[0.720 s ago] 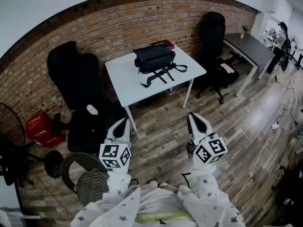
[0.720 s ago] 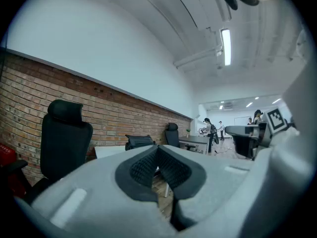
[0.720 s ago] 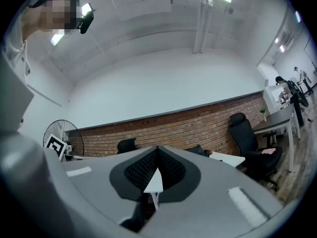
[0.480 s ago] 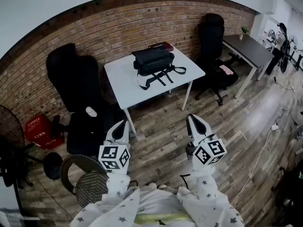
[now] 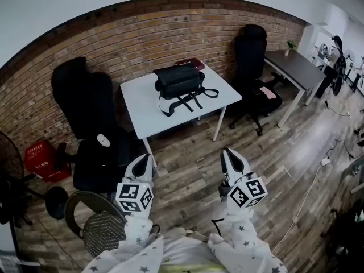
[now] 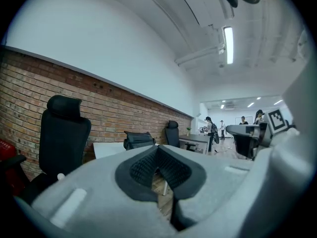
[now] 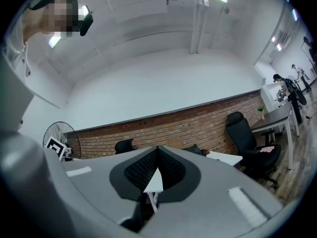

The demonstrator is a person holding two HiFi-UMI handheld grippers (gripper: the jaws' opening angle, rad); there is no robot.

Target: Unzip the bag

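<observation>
Brick wall (image 5: pixel 142 36) backed the white surface (image 5: pixel 139 110) carrying the black bag (image 5: pixel 179 79), well ahead of both claws. The left claw (image 5: pixel 147 158) and right claw (image 5: pixel 227 152) were clenched, empty. Unzipping appeared unstarted; approach, grasp and pull remained.

I see a brick wall (image 5: pixel 142 33) behind a white table (image 5: pixel 142 110) on plank flooring (image 5: pixel 193 169). Black office chairs (image 5: pixel 85 104) flank it.

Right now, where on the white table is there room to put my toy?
The table is bare on its left, between the black bag and the edge, and along the front. The bag and its straps crowd the middle.
</observation>
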